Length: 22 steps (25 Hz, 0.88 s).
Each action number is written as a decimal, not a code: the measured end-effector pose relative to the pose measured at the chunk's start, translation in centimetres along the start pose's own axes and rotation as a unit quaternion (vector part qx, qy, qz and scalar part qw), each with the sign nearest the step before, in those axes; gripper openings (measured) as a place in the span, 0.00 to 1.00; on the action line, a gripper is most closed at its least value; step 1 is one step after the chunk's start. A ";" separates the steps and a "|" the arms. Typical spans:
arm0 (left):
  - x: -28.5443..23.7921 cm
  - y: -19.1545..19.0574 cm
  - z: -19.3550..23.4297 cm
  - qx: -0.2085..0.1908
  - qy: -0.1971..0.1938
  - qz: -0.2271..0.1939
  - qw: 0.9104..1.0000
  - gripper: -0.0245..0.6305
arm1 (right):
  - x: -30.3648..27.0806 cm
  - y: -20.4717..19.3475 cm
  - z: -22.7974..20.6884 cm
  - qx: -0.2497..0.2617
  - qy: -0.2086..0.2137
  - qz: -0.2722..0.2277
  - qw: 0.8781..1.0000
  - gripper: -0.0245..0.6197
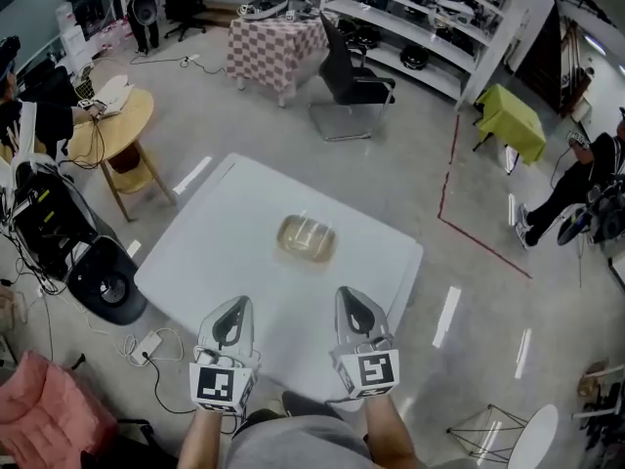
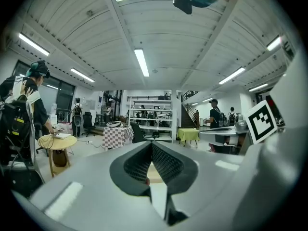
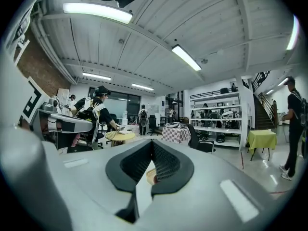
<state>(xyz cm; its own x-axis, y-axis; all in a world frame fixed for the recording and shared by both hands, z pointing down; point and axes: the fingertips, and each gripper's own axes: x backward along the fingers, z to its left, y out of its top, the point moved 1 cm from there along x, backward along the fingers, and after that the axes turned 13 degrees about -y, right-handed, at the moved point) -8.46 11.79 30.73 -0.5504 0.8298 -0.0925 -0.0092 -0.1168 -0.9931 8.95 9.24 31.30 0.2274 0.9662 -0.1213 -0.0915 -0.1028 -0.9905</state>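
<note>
A white square table (image 1: 215,233) holds one clear, tan-tinted shallow container (image 1: 307,238) near its middle. Both grippers rest side by side at the table's near edge, pointing at the container and well short of it. My left gripper (image 1: 235,311) is shut, tips together, nothing held. My right gripper (image 1: 355,305) is likewise shut and empty. In the left gripper view the black ribbed jaws of the left gripper (image 2: 151,149) meet at the tip, with the container (image 2: 155,176) glimpsed beyond. The right gripper view shows the right gripper (image 3: 152,146) the same, container (image 3: 151,176) behind it.
A round wooden table (image 1: 117,125) and a black speaker-like unit (image 1: 105,281) stand left. A checkered table (image 1: 273,47), black chair (image 1: 352,81) and shelves (image 1: 420,27) lie beyond. Red floor tape (image 1: 459,218) runs right. A seated person (image 1: 576,193) is far right, with cables on the floor at left.
</note>
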 end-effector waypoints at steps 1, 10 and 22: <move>-0.5 -0.2 0.1 0.000 0.000 0.002 1.000 0.06 | -0.5 -0.3 -0.1 0.000 0.002 0.001 1.000 0.04; -5.2 -3.0 1.5 0.001 -0.008 0.029 1.000 0.06 | -5.5 -2.8 -0.3 0.014 0.013 0.009 1.000 0.04; -9.6 -5.9 4.5 0.022 -0.024 0.060 0.998 0.06 | -10.5 -6.6 -0.1 0.026 0.002 0.046 0.999 0.04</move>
<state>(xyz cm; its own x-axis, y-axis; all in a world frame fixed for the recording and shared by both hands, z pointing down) -6.90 2.09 37.79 -0.5895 0.7812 -0.2053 0.0222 -0.2384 -0.9709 7.30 -0.27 39.14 0.2194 0.9523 -0.2122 -0.1620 -0.1789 -0.9704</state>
